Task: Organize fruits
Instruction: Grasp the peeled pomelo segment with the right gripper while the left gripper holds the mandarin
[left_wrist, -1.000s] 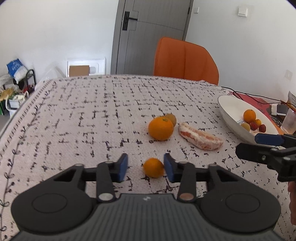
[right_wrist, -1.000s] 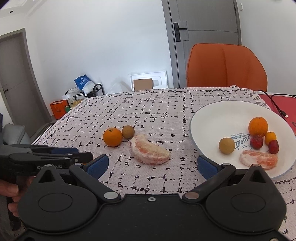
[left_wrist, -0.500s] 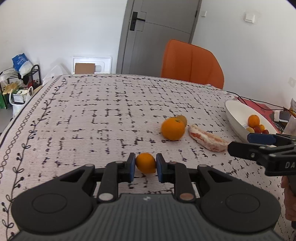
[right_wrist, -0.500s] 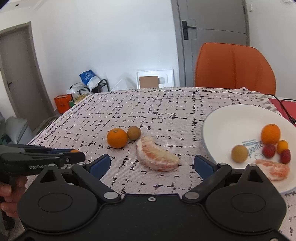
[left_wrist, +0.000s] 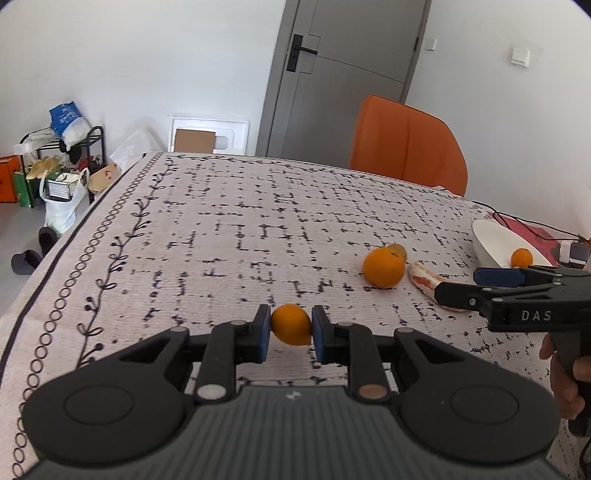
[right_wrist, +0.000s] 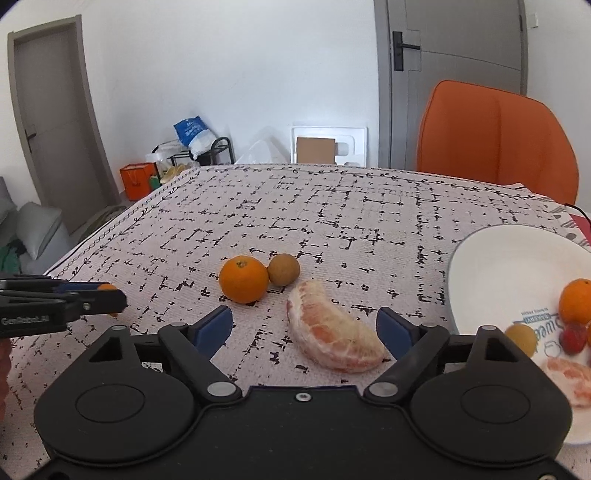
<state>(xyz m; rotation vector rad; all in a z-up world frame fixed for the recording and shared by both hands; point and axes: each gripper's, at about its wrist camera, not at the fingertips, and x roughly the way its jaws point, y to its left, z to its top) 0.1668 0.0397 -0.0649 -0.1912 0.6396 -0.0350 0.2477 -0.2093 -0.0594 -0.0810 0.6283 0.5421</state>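
Our left gripper (left_wrist: 290, 325) clamps a small round orange mandarin (left_wrist: 291, 324), left of the large round orange (right_wrist: 243, 279) on the white black-flecked tablecloth (right_wrist: 332, 206). A brown round fruit (right_wrist: 283, 269) touches that orange's right side. Further right, our right gripper (right_wrist: 304, 323) is closing, jaws still wide around a peeled pink pomelo wedge (right_wrist: 334, 342). Rightmost, the white ceramic plate (right_wrist: 498, 258) holds other fruit.
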